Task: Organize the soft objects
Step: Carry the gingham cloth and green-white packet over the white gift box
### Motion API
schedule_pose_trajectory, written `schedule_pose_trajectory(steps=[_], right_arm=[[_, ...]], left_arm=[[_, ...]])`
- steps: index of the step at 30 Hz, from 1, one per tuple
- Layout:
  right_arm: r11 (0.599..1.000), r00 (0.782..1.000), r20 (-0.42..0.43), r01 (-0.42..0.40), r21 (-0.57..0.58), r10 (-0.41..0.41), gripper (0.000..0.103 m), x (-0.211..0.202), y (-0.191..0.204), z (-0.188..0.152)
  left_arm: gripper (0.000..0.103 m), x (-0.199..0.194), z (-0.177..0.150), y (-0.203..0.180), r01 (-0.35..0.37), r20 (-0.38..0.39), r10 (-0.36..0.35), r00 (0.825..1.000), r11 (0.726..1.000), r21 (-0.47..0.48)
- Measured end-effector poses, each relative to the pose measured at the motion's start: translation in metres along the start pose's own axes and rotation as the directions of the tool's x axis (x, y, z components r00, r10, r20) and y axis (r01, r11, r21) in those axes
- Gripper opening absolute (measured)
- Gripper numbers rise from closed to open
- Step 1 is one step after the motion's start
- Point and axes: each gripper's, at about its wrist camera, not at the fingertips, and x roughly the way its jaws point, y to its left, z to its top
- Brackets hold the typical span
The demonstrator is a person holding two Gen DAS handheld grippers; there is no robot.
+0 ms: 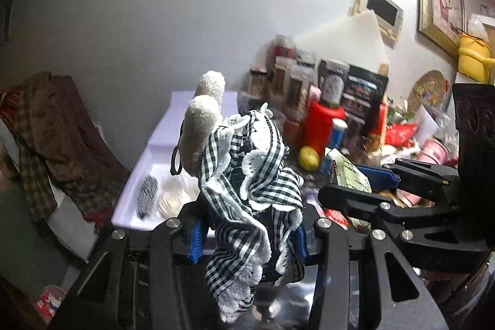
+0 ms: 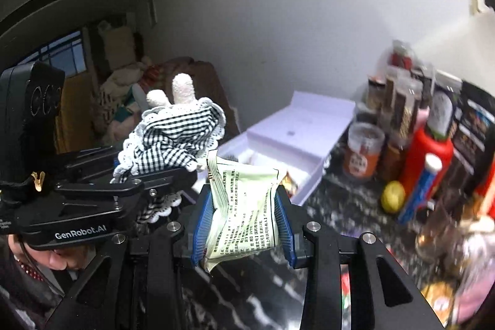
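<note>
- Two soft things are lifted clear of the counter: a plush rabbit in a checked, lace-trimmed dress, clenched between the left gripper's blue pads, and a crumpled packet squeezed by the right gripper.
- Neither has been put away; judging by this, the open white box behind, which already holds a few small items, may be the destination.
- "GenRobot.AI" reads on the left gripper's body; the packet's small print is illegible.
- Jars and bottles crowd the counter's far side.
</note>
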Motion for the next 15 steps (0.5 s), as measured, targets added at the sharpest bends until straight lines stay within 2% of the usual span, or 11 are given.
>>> schedule_pose_trajectory(steps=[7,15], right_arm=[[0.999,0.999,0.033,0.027,-0.036,-0.026,0.038,0.031,-0.013,0.033],[1.0,0.999,0.025,-0.027,-0.008,0.027,0.038,0.081,-0.035,0.052]], left_arm=[[0.044,0.016,0.032,0.027,-0.069,0.063,0.07,0.996,0.998,-0.01],[0.044,0.058,0.044,0.06,-0.112,0.04,0.113,0.993,0.993,-0.038]])
